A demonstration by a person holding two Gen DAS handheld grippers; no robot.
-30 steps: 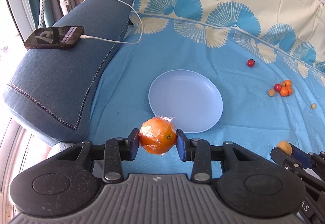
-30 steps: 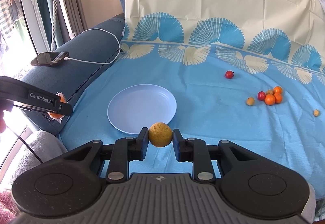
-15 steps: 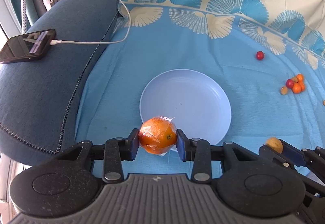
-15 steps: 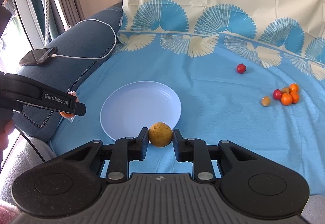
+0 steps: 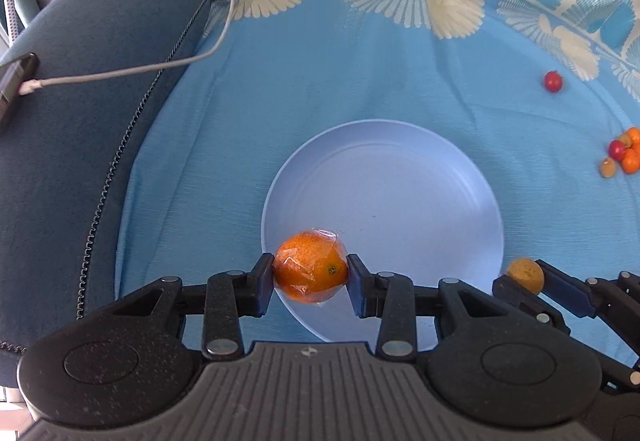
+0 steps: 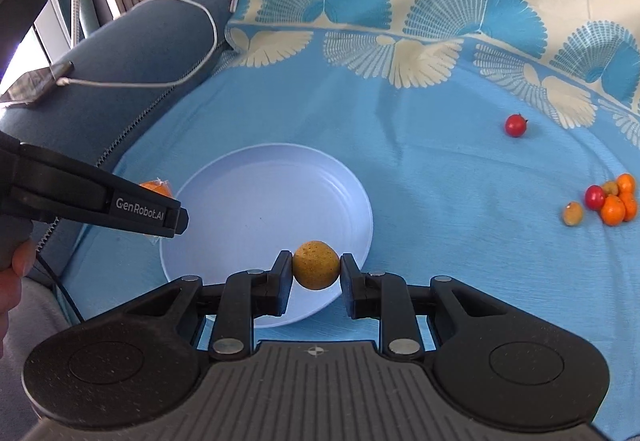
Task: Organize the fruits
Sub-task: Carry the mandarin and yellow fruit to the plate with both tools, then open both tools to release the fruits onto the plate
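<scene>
My left gripper (image 5: pixel 310 279) is shut on a plastic-wrapped orange (image 5: pixel 310 266) and holds it over the near left rim of the pale blue plate (image 5: pixel 384 197). My right gripper (image 6: pixel 315 273) is shut on a small yellow-brown fruit (image 6: pixel 315 264) over the plate's near right rim (image 6: pixel 276 201). The right gripper and its fruit (image 5: pixel 525 274) also show at the right in the left wrist view. The left gripper (image 6: pixel 120 207) shows at the left in the right wrist view, hiding most of the orange (image 6: pixel 154 187).
A red cherry tomato (image 6: pixel 515 125) lies alone at the far right of the blue cloth. A cluster of small orange and red fruits (image 6: pixel 610 201) lies further right. A phone (image 6: pixel 36 83) with a white cable (image 6: pixel 160 81) rests on the dark blue armrest (image 5: pixel 80 113) at left.
Both grippers have moved forward with their fruits, from short of the plate to over its near rim. The plate appears larger and closer.
</scene>
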